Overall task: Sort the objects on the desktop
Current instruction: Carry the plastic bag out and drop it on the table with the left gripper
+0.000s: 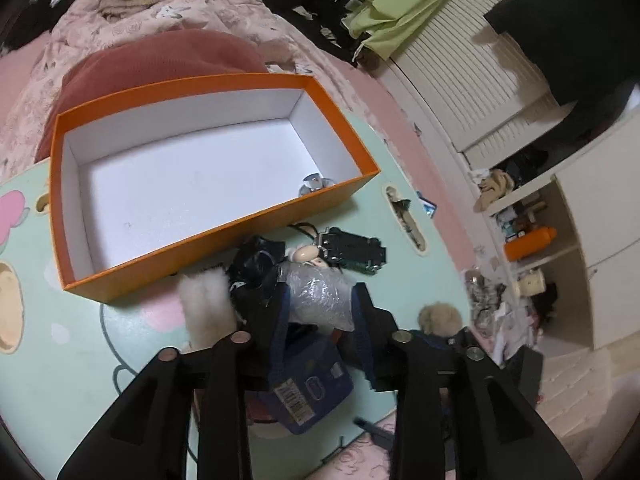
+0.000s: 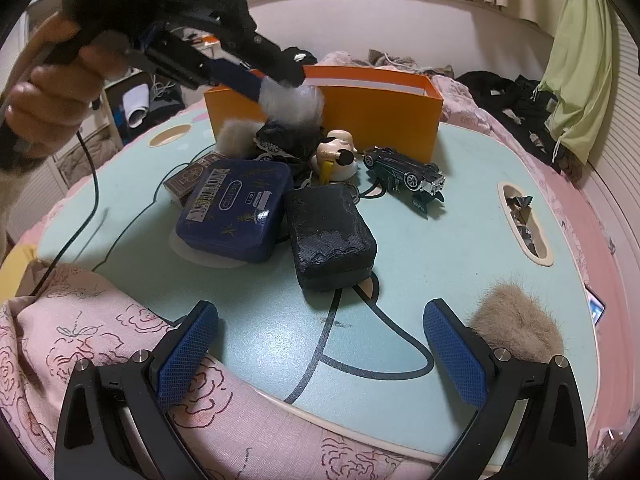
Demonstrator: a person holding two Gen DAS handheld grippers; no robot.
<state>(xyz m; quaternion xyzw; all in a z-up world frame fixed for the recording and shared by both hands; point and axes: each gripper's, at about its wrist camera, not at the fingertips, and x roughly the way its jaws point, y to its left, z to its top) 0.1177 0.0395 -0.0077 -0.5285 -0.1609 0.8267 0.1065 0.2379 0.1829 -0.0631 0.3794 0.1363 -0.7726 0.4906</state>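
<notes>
My left gripper [image 1: 320, 306] hangs just in front of the orange box [image 1: 216, 236], shut on a crinkly clear-plastic bundle [image 1: 316, 292]. In the right wrist view the same gripper [image 2: 280, 80] holds the bundle [image 2: 294, 102] in the air against the box's near wall [image 2: 380, 116]. Below it lies a pile: a blue tin [image 2: 236, 208], a dark blue case [image 2: 332, 236], a toy car [image 2: 404, 170], a dog figure [image 2: 336, 156], black cloth [image 2: 288, 138] and a white fur puff [image 2: 234, 136]. My right gripper [image 2: 320, 352] stands open over the table's near edge, with nothing between its pads. A beige fur ball [image 2: 520, 324] lies just right of it.
A small shiny item [image 1: 316, 184] sits in the box's corner. The mint table [image 2: 460, 240] has a handle slot [image 2: 524, 224] stuffed with wrappers. A small brown box [image 2: 192, 176] lies beside the tin. A hand [image 2: 52, 92] and a black cable [image 2: 92, 184] are at left. Pink bedding surrounds the table.
</notes>
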